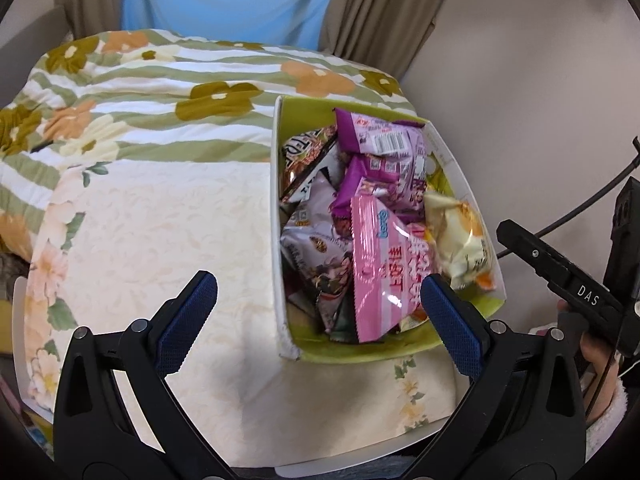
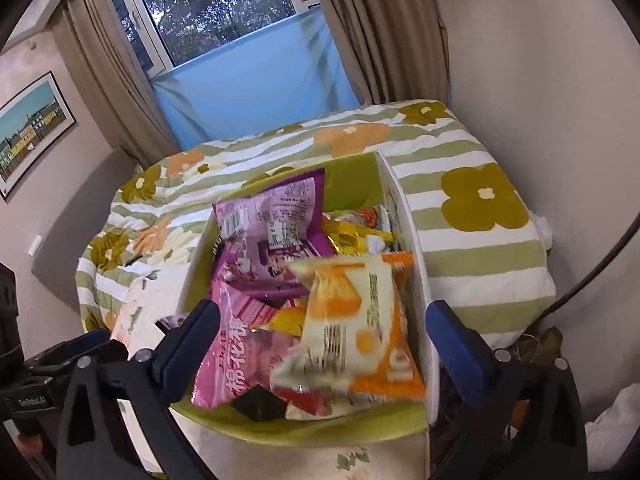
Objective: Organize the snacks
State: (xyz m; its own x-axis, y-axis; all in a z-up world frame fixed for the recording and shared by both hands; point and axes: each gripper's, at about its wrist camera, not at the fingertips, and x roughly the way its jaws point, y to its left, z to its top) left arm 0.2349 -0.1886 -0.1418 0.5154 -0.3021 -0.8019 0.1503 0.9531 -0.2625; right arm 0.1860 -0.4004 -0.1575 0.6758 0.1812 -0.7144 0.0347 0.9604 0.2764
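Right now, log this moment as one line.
left gripper: open | right gripper: open | snack box: full | nothing held

snack box [image 1: 472, 196] sits on the table's [image 1: 168, 240] right edge, packets [image 1: 384, 264] piled inside, quilt [image 1: 160, 80] just behind it.

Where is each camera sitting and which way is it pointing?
Left wrist: on the left hand-held gripper, open, facing the table and snack box; the right hand-held gripper and the person's hand show at right.
Right wrist: on the right hand-held gripper, open over the box, facing the window; the left hand-held gripper shows at left.
Shared: box, pink packet, quilt.
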